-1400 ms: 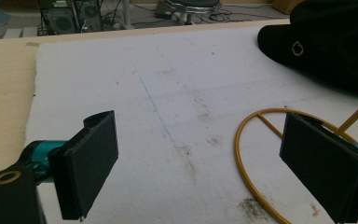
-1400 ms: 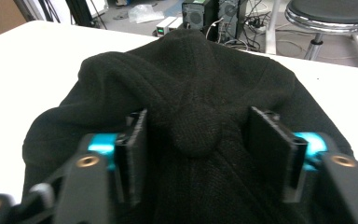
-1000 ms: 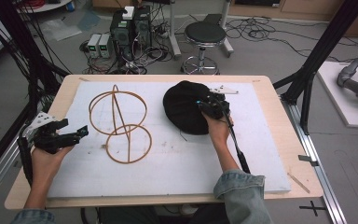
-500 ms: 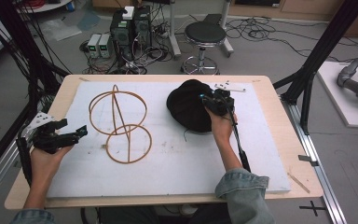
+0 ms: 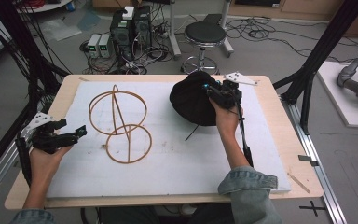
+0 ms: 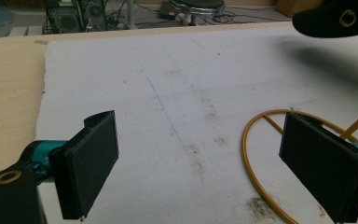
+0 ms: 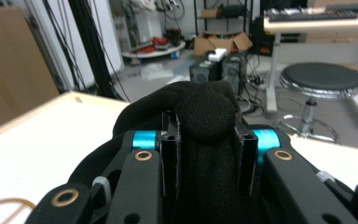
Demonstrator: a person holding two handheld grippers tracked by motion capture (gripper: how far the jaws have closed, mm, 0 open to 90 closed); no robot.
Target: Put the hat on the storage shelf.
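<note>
Kept the left claw (image 5: 72, 128) parked at the left edge of the pad (image 5: 177, 177), jaws wide apart with nothing between them. Left the wire frame (image 5: 127, 162) untouched just beside it, two rings joined by rods, resting on the pad.

Further right, clamped the right claw (image 5: 209, 91) together on a fold of the black hat (image 5: 191, 100). Lifted the hat since a second ago: lay flat on the pad then, hung higher and nearer the far edge of the surface (image 5: 270, 93) now, probably clear of the pad, though hard to judge from above. Meant the pick-up was done and the carry could begin, likely toward the frame.

Caught from the left claw view what the high view hid: a dark shadow under the hat's brim (image 6: 335, 21), hinting at a gap beneath. Confirmed from the right claw view the grip itself, knit cloth (image 7: 207, 116) bunched tight between both pads (image 7: 246, 161).
</note>
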